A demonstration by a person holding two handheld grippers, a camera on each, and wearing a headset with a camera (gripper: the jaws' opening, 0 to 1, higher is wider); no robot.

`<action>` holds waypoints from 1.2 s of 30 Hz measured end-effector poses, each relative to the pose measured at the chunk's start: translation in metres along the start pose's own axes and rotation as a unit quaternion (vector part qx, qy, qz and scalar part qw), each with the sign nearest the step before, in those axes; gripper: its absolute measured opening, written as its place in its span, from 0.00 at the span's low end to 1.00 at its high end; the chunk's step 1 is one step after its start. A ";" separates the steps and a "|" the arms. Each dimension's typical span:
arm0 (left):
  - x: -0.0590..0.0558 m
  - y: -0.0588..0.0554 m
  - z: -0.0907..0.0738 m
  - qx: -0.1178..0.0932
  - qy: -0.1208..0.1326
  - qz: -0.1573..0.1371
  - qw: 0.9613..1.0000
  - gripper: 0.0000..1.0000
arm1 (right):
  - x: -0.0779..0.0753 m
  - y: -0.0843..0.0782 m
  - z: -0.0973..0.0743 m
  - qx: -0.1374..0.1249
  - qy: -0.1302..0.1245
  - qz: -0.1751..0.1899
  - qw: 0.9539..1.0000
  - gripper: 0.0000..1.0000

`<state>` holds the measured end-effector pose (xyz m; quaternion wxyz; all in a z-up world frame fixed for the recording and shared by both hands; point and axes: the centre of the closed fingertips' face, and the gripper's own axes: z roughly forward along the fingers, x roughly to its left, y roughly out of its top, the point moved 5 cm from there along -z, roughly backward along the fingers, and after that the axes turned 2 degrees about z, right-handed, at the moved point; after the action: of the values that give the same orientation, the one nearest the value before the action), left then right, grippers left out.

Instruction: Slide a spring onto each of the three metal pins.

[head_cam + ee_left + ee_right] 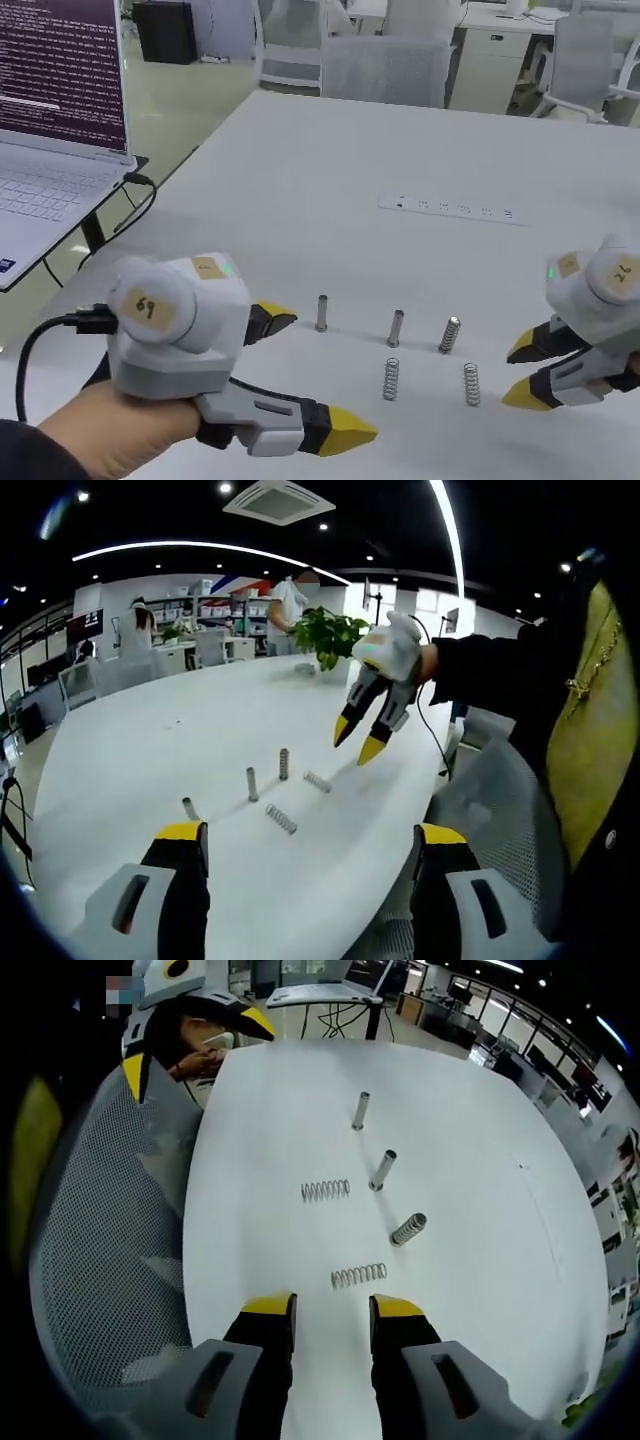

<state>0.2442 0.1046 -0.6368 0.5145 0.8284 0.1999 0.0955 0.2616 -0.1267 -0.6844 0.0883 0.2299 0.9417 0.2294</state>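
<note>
Left tool (325,375) stands spread wide and empty; right tool (512,377) is parted more narrowly, also empty, its tips near one loose spring (471,384). We see three pins (383,1170) upright in a row on the counter (300,200). We judge one step done: the right pin (450,335) wears its spring. Two steps remain: the middle pin (396,327) and left pin (321,312) are bare, and a second loose spring (391,379) lies just before them. Farther off are a power strip (452,209) and a laptop (60,80).

Three upright pins (396,327) on a white table (300,180), rightmost apparently spring-sleeved, two loose springs (391,379) nearby
</note>
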 end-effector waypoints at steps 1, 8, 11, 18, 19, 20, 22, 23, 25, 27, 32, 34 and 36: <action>-0.001 0.000 0.002 0.001 -0.001 0.000 1.000 0.80 | 0.001 0.000 -0.001 -0.003 -0.002 0.002 1.000 0.27; -0.003 0.005 0.020 0.019 -0.015 0.002 1.000 0.79 | 0.006 0.001 -0.004 -0.017 -0.009 0.008 1.000 0.27; 0.001 0.007 0.031 0.027 -0.018 -0.002 0.999 0.78 | 0.006 0.001 -0.005 -0.019 -0.010 0.011 1.000 0.27; 0.007 0.006 0.056 0.049 -0.016 -0.027 0.998 0.75 | 0.004 0.001 -0.009 -0.024 -0.017 0.012 0.999 0.27; 0.008 0.005 0.061 0.054 -0.013 -0.029 0.998 0.75 | 0.004 0.001 -0.010 -0.024 -0.018 0.012 0.999 0.28; 0.008 0.004 0.062 0.056 -0.011 -0.030 0.998 0.75 | 0.004 0.001 -0.010 -0.025 -0.018 0.012 0.999 0.28; 0.009 0.001 0.070 0.069 -0.008 -0.028 0.997 0.73 | 0.004 0.001 -0.011 -0.027 -0.019 0.014 0.999 0.28; 0.010 -0.001 0.073 0.073 -0.007 -0.028 0.997 0.73 | 0.004 0.001 -0.011 -0.027 -0.020 0.014 0.999 0.28; 0.014 -0.005 0.079 0.081 -0.001 -0.027 0.996 0.70 | 0.004 0.002 -0.011 -0.028 -0.020 0.014 0.999 0.28; 0.020 -0.010 0.085 0.085 0.009 -0.033 0.996 0.67 | 0.004 0.002 -0.010 -0.029 -0.019 0.013 0.999 0.28; 0.032 -0.020 0.098 0.097 0.029 -0.041 0.994 0.60 | 0.005 0.002 -0.009 -0.033 -0.020 0.014 0.999 0.28; 0.033 -0.026 0.104 0.108 0.033 -0.038 0.993 0.58 | 0.005 0.002 -0.009 -0.032 -0.020 0.015 0.999 0.28; 0.032 -0.031 0.110 0.116 0.033 -0.037 0.992 0.56 | 0.005 0.001 -0.010 -0.031 -0.020 0.015 0.999 0.28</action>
<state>0.3058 0.0407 -0.7154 0.4108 0.8711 0.2568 0.0802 0.2555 -0.1273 -0.6755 0.1108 0.2455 0.9287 0.2550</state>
